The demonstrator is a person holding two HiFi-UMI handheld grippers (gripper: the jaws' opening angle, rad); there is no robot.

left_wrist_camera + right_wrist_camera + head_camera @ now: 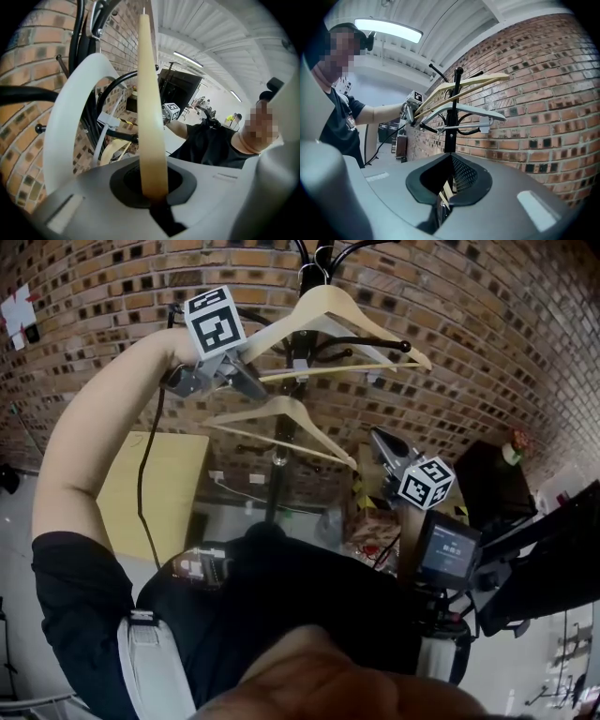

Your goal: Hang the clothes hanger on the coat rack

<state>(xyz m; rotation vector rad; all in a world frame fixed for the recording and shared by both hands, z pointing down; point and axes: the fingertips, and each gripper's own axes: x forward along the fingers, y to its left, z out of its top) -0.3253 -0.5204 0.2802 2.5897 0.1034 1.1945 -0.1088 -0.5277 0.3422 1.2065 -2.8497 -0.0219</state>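
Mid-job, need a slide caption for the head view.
Left tongs grip a wooden hanger by one end, its hook up among the coat rack arms.

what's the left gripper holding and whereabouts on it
The pale wooden clothes hanger, pinched between the left gripper's jaws near the outer end of one shoulder arm.

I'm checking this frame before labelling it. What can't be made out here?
- Whether the wooden hanger is hooked on the coat rack: head view, cut off by the top edge.
- Whether the right hand-held gripper holds anything: right gripper view, its housing hides the slot.
- Rack base: head view, behind the person's torso.
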